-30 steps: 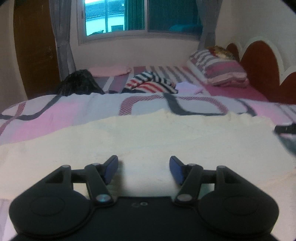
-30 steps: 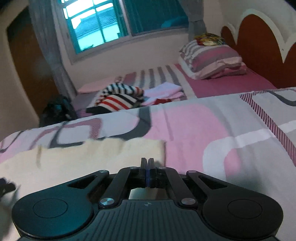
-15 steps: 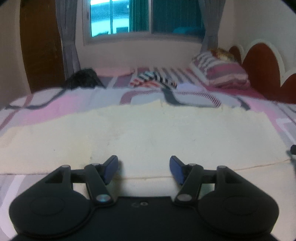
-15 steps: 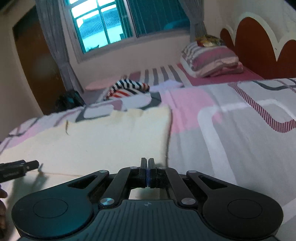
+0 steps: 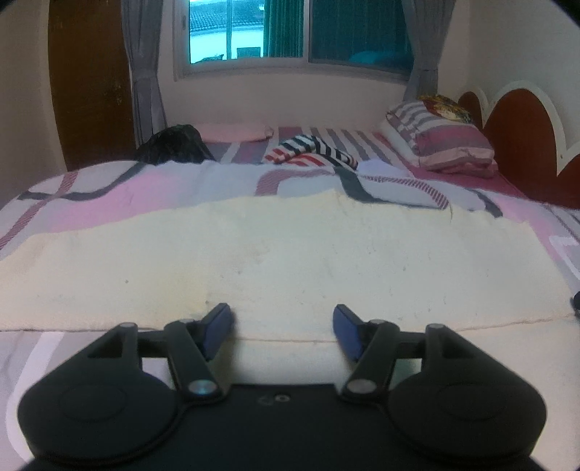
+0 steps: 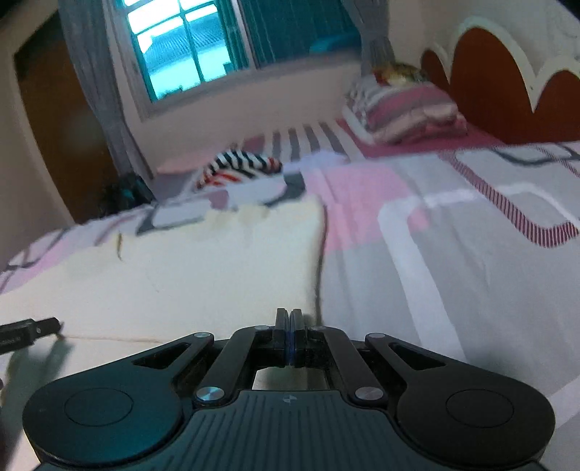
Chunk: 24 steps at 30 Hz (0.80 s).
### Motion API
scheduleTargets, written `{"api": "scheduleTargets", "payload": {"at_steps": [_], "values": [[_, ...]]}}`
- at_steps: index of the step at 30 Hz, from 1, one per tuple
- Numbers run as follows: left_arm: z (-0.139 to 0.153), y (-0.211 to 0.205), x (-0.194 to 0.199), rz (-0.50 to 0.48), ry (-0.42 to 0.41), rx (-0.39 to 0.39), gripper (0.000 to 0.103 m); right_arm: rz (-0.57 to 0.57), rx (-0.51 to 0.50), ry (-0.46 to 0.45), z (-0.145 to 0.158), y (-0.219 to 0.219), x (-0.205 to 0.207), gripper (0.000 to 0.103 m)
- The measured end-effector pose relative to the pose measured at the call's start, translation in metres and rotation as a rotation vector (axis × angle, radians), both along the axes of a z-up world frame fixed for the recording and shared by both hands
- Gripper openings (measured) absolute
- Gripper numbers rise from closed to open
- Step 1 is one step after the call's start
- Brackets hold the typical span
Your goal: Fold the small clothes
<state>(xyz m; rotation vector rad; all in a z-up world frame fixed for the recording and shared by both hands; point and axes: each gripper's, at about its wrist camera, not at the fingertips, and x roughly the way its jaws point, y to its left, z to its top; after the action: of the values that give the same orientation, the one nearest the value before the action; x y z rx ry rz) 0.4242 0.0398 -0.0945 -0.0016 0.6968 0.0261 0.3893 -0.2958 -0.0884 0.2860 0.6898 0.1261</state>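
Observation:
A cream cloth (image 5: 275, 261) lies spread flat on the patterned bedspread, with a folded edge running across just ahead of my left gripper (image 5: 282, 322). The left gripper is open and empty, its blue pads over that near edge. In the right wrist view the same cream cloth (image 6: 203, 275) fills the left half. My right gripper (image 6: 289, 326) is shut at the cloth's near right corner; whether it pinches fabric is hidden. The tip of the left gripper (image 6: 32, 331) shows at the left edge.
The pink, grey and white bedspread (image 6: 453, 253) extends to the right. A striped garment (image 5: 311, 150), a black bag (image 5: 174, 148) and a stack of pillows (image 5: 438, 137) lie further back. The red headboard (image 5: 522, 137) stands on the right, and a window (image 5: 290, 32) is behind.
Both grippers have risen and pulled back toward me, so more of the cloth and its folded near edge come into view. The right stays shut, the left stays open.

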Motion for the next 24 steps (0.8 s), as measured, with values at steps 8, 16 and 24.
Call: {"api": "scheduleTargets", "payload": {"at_steps": [8, 16, 24], "values": [[0.008, 0.018, -0.019, 0.041, -0.021, -0.026, 0.063, -0.006, 0.016, 0.024, 0.006, 0.0, 0.001, 0.0], [0.017, 0.115, -0.068, 0.251, -0.035, -0.073, 0.061, 0.016, 0.055, 0.02, 0.013, 0.018, -0.004, 0.0], [0.015, 0.258, -0.098, 0.605, -0.054, -0.311, 0.043, 0.017, 0.047, -0.01, 0.016, 0.049, 0.009, 0.0]]}}
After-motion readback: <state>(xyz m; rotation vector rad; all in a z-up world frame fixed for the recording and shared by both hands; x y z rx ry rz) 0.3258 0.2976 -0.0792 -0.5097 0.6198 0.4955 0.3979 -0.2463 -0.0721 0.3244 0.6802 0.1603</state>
